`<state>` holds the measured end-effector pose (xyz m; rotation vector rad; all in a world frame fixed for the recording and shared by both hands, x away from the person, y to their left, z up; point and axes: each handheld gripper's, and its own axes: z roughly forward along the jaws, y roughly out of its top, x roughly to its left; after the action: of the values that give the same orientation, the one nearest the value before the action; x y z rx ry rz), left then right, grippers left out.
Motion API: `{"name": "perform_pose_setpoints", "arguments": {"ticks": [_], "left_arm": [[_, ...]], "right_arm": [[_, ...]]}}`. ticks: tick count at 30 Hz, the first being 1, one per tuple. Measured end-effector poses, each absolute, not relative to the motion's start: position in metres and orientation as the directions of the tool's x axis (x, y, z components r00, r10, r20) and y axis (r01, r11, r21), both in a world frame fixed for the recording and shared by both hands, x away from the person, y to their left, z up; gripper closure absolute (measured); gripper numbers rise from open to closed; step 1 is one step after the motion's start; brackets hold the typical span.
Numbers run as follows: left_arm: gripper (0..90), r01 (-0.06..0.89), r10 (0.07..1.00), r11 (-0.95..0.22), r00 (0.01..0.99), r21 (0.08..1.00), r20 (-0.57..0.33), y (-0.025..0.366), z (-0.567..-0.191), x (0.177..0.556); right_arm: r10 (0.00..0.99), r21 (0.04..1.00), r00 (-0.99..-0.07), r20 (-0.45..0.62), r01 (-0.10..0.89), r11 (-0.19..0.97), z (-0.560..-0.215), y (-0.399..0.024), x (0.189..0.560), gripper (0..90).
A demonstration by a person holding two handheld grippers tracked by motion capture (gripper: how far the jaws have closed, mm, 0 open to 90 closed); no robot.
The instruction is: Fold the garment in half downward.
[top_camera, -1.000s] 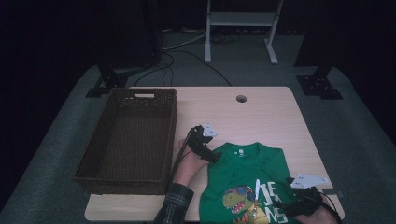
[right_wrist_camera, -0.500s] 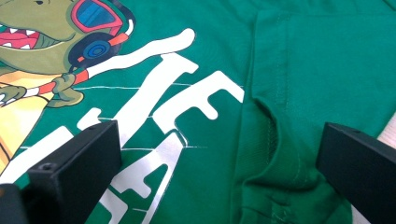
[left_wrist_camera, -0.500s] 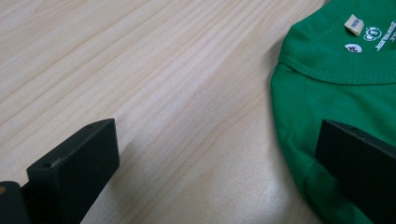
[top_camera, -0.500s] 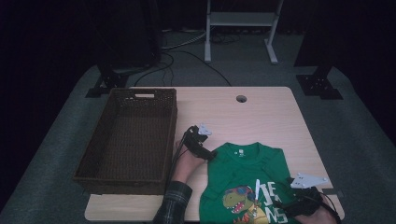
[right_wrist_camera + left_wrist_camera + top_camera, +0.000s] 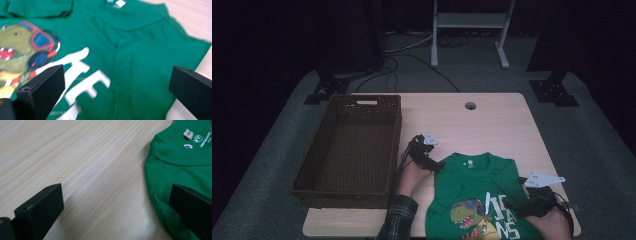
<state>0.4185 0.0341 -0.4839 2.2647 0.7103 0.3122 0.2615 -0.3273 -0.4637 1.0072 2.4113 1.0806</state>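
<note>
A: Where is the green T-shirt placed?

B: It is spread flat at the table's near edge, beside the wicker basket, probably for folding.

A: And the tools?

B: The left tool is held wide open at the shoulder, one jaw over fabric, nothing gripped. The right tool is likewise open and empty above the print, though its view is blurred.

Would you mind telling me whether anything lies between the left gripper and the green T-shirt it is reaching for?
Nothing visible does. The left gripper stands open at the green T-shirt shoulder edge; in the left gripper view one jaw is over bare table, the other over the shirt's edge. The wicker basket sits off to the side.
</note>
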Motion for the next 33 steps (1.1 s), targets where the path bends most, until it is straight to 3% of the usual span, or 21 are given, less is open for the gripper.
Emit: {"name": "perform_pose_setpoints", "arguments": {"ticks": [11, 13, 23, 30, 33], "left_arm": [[0.0, 0.398, 0.575, -0.578, 0.818, 0.712, 0.010, 0.034, -0.484, 0.419], [0.0, 0.398, 0.575, -0.578, 0.818, 0.712, 0.010, 0.034, -0.484, 0.419], [0.0, 0.397, 0.574, -0.579, 0.819, 0.712, 0.010, 0.034, -0.484, 0.419], [0.0, 0.396, 0.573, -0.579, 0.819, 0.712, 0.011, 0.034, -0.484, 0.419], [0.0, 0.395, 0.572, -0.580, 0.820, 0.712, 0.011, 0.034, -0.484, 0.419]], "right_arm": [[0.743, 0.747, -0.669, -0.001, 0.494, 0.445, -0.456, -0.329, 0.307, 0.2], [0.743, 0.748, -0.669, 0.007, 0.497, 0.440, -0.456, -0.328, 0.314, 5.0], [0.781, 0.741, -0.625, 0.001, 0.525, 0.419, -0.460, -0.334, 0.348, 8.5], [0.788, 0.756, -0.616, -0.012, 0.510, 0.410, -0.463, -0.341, 0.356, 21.4], [0.788, 0.749, -0.616, -0.005, 0.520, 0.411, -0.465, -0.340, 0.363, 23.1]]}}
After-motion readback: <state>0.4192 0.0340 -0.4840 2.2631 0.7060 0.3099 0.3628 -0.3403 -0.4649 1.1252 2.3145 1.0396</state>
